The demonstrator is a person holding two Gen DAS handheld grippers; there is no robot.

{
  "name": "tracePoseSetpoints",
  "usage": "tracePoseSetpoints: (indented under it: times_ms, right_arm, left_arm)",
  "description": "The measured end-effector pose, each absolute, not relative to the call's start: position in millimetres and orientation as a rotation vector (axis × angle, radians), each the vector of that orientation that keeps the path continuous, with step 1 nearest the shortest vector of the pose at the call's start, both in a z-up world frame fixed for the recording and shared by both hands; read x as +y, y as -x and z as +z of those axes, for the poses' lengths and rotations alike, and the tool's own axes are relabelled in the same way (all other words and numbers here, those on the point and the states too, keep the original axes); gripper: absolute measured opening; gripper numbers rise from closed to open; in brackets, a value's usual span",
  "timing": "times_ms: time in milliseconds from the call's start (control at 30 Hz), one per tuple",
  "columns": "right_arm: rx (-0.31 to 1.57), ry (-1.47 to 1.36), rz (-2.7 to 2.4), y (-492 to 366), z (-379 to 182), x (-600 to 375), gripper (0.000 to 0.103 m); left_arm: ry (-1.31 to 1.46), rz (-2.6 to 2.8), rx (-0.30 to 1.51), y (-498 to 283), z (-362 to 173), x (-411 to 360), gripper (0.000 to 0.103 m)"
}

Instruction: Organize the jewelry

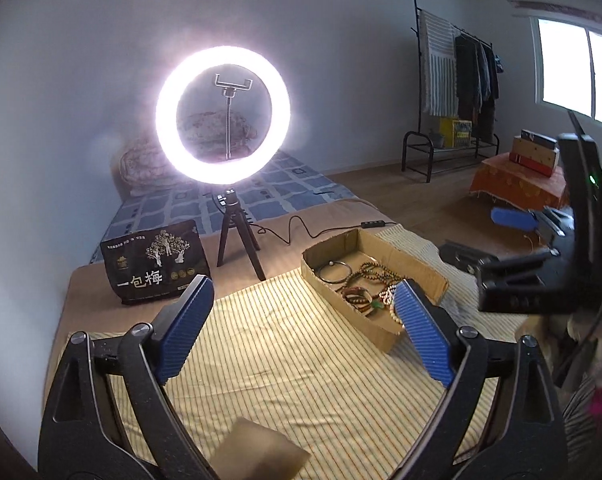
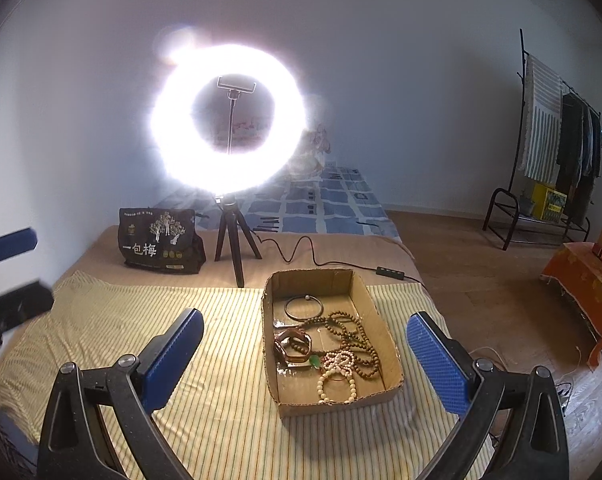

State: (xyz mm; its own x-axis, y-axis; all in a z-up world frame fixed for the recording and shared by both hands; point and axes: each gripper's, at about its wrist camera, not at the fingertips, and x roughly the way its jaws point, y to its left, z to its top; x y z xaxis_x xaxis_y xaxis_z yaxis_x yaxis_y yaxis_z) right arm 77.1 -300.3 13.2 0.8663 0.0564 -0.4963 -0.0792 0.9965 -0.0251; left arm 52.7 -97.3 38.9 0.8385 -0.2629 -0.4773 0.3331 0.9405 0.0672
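Over striped cloth (image 2: 221, 400), hovered with both claws, left gripper (image 1: 301, 332) and right gripper (image 2: 305, 364), spread empty; best lowered slowly, straight into cardboard box (image 2: 385, 320).

Jewelry (image 2: 329, 344) lies in box (image 2: 385, 334), ring light (image 2: 227, 120) behind.

Ring light (image 2: 227, 120) (lit), snack bag (image 2: 159, 240)
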Motion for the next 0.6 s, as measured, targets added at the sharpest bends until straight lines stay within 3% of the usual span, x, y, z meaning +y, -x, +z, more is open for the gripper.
tracePoseSetpoints:
  times_ms: [33,600]
  right_arm:
    - [0.517,0.045,0.071,-78,13,-300,0.103]
    - [0.524,0.056,0.064,-83,10,-295,0.103]
  left_arm:
    - [-0.153,-0.313,0.481,-50,38,-98,0.103]
    - [-0.167,-0.301,0.510,-42,23,-103,0.103]
